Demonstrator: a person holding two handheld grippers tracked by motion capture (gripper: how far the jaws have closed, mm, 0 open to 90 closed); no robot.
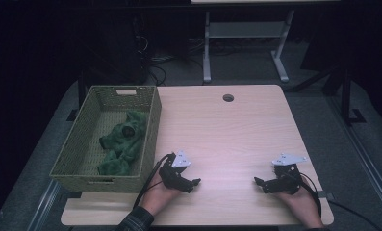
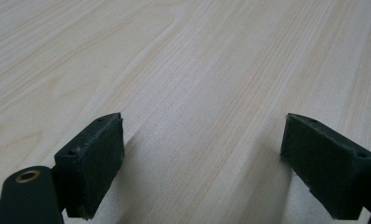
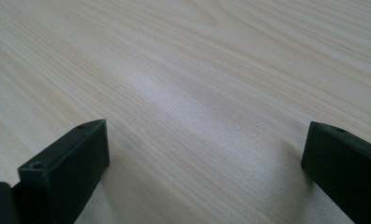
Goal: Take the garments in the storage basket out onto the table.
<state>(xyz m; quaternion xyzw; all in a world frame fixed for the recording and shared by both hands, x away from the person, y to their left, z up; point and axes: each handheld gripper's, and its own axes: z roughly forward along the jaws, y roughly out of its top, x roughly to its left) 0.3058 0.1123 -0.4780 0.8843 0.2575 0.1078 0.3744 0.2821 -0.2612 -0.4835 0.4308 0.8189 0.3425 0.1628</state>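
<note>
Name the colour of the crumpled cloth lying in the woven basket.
Dark green crumpled cloth, seen best in the high view, inside the olive-green woven basket.

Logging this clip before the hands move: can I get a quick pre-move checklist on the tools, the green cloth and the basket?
1. Left tool open, nothing between its pads: ok.
2. Right tool open, nothing between its pads: ok.
3. Green cloth lies bunched inside the woven basket, apart from both tools: ok.
4. Basket upright at the table's left edge: ok.
5. Bare wood between the two tools: ok.
6. One cloth or several in the basket: cannot tell.
</note>
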